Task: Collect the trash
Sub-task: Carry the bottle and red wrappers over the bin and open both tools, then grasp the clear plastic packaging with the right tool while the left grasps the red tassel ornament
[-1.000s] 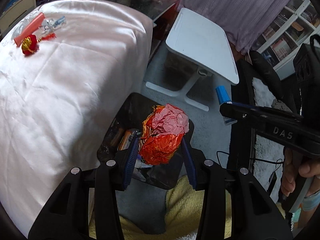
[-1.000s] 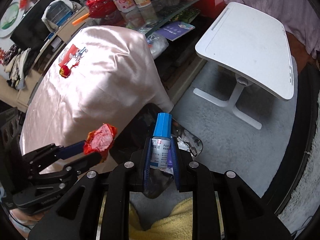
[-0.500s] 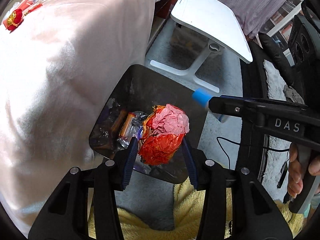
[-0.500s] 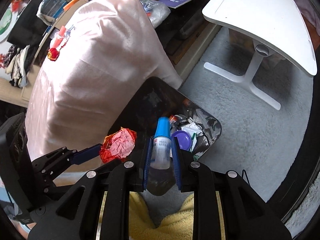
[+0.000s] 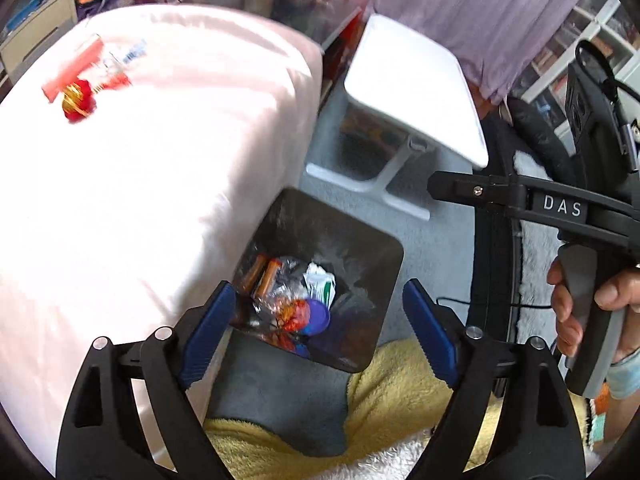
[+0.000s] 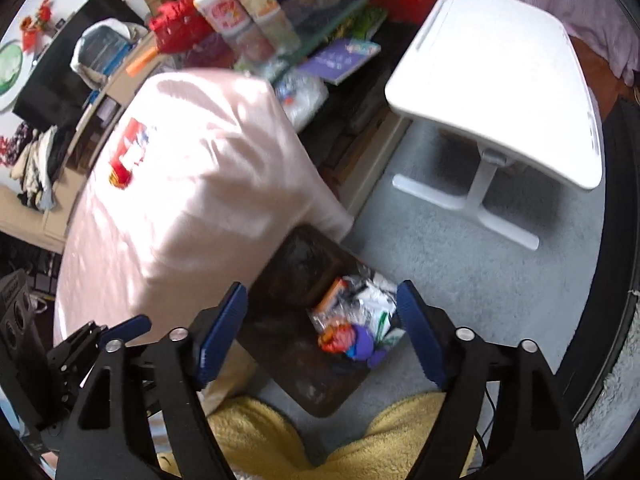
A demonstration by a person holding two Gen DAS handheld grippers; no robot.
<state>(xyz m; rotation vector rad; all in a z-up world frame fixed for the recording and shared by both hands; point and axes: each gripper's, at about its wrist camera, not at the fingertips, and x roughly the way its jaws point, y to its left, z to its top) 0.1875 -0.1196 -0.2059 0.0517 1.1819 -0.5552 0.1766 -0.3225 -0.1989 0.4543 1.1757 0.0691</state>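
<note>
Presently, both grippers stand over a dark square trash bin [image 5: 360,248] that sits on grey carpet [image 6: 460,272] against a table draped in pale pink satin cloth [image 5: 160,168].

Left gripper [image 5: 316,328]: jaws have just been opening and now stand wide apart, blue pads clear on either side, nothing between them. The crumpled red-orange foil wrapper [image 5: 294,314] lies inside the bin, among clear plastic film, orange tubes [image 5: 266,278] and a white-and-green packet [image 5: 320,286]. A round purple-blue cap [image 5: 318,314] lies just beside the wrapper.

Right gripper [image 6: 322,332]: jaws likewise have just been opening and stand wide, holding nothing. In this view the same wrapper [image 6: 338,338] and the purple-blue item [image 6: 364,344] lie in the bin [image 6: 304,276] below the gap between the pads. The small bottle cannot be made out with certainty among the litter.

In the left wrist view the right gripper's black finger [image 5: 472,192] reaches in from the right edge, its handle held by a hand [image 5: 580,312].

Remaining on the tablecloth, well apart from the bin: a red ornament with gold trim [image 5: 78,100], touching a pink strip [image 5: 72,68], with some clear wrapping near it; all blurred.

A white laptop table [image 6: 500,76] stands on the carpet beyond the bin. A yellow fleece fabric [image 5: 400,392] lies at the near edge, beneath both grippers.
</note>
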